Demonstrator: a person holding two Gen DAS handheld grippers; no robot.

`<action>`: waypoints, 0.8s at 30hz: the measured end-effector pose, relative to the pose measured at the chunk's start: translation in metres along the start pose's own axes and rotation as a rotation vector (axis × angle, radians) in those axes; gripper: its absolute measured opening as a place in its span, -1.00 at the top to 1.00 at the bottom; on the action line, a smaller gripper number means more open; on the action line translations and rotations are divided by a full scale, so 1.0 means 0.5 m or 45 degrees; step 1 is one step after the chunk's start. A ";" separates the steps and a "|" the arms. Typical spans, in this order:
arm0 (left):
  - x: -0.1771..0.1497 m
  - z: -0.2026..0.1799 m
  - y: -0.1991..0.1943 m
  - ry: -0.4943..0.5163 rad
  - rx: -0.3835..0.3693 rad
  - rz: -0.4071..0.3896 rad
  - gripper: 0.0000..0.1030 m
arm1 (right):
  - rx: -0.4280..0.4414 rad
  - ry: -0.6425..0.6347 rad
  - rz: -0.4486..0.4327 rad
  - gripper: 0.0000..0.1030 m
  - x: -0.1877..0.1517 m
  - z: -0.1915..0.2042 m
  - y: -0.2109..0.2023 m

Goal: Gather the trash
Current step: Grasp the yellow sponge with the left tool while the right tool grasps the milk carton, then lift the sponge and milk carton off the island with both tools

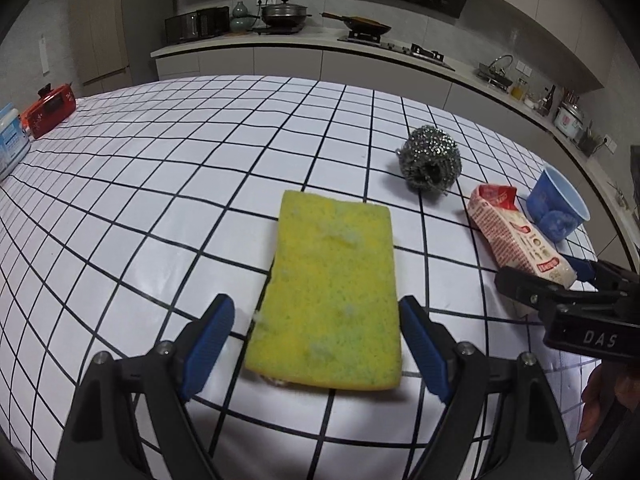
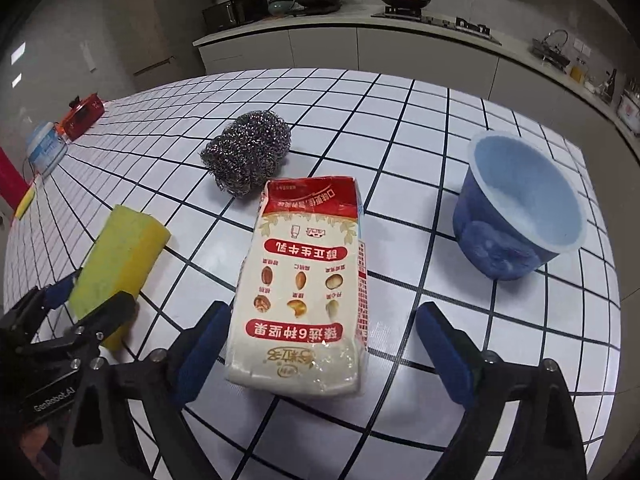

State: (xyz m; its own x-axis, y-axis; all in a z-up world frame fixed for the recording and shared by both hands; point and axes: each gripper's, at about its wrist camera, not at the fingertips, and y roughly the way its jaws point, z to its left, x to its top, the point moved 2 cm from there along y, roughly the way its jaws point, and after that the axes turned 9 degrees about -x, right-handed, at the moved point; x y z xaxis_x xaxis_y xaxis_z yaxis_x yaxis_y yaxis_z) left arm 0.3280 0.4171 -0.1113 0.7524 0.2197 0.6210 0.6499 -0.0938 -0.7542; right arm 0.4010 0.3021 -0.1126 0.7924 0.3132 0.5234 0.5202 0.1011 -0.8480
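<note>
A yellow sponge (image 1: 332, 292) lies flat on the checked table, its near end between the open fingers of my left gripper (image 1: 316, 344); it also shows in the right wrist view (image 2: 120, 256). A crushed milk carton (image 2: 304, 288) lies flat with its near end between the open fingers of my right gripper (image 2: 320, 356); the left wrist view shows the carton (image 1: 516, 236) at right. A steel wool ball (image 2: 248, 152) lies behind the carton. A blue plastic cup (image 2: 516, 208) stands tilted to the right.
The white table with black grid lines (image 1: 160, 200) carries a red box (image 1: 50, 110) and a blue-white container (image 1: 10, 136) at its far left. A kitchen counter with pots and a stove (image 1: 360, 36) runs behind.
</note>
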 end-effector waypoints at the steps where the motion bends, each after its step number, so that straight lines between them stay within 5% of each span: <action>1: 0.000 -0.002 0.001 0.008 0.004 0.006 -0.64 | -0.012 -0.008 -0.005 -0.77 0.000 0.003 0.001; 2: 0.000 -0.004 0.002 0.018 0.005 0.010 -0.64 | -0.023 -0.014 -0.012 -0.71 0.000 0.005 0.001; 4: 0.000 -0.013 0.006 0.050 -0.007 0.019 -0.64 | -0.044 -0.023 -0.037 -0.18 0.000 0.008 -0.005; 8: 0.000 -0.030 0.000 0.096 -0.053 0.014 -0.16 | -0.020 -0.017 -0.045 -0.17 -0.002 0.008 -0.018; 24: -0.020 -0.091 -0.064 0.116 -0.102 -0.038 -0.11 | 0.000 0.004 -0.088 -0.11 -0.058 -0.046 -0.096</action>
State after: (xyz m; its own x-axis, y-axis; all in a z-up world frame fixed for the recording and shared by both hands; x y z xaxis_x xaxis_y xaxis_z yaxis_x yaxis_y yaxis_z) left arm 0.3047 0.3738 -0.0836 0.7370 0.1346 0.6624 0.6758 -0.1666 -0.7180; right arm 0.3602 0.2666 -0.0851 0.7554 0.3027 0.5811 0.5739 0.1223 -0.8097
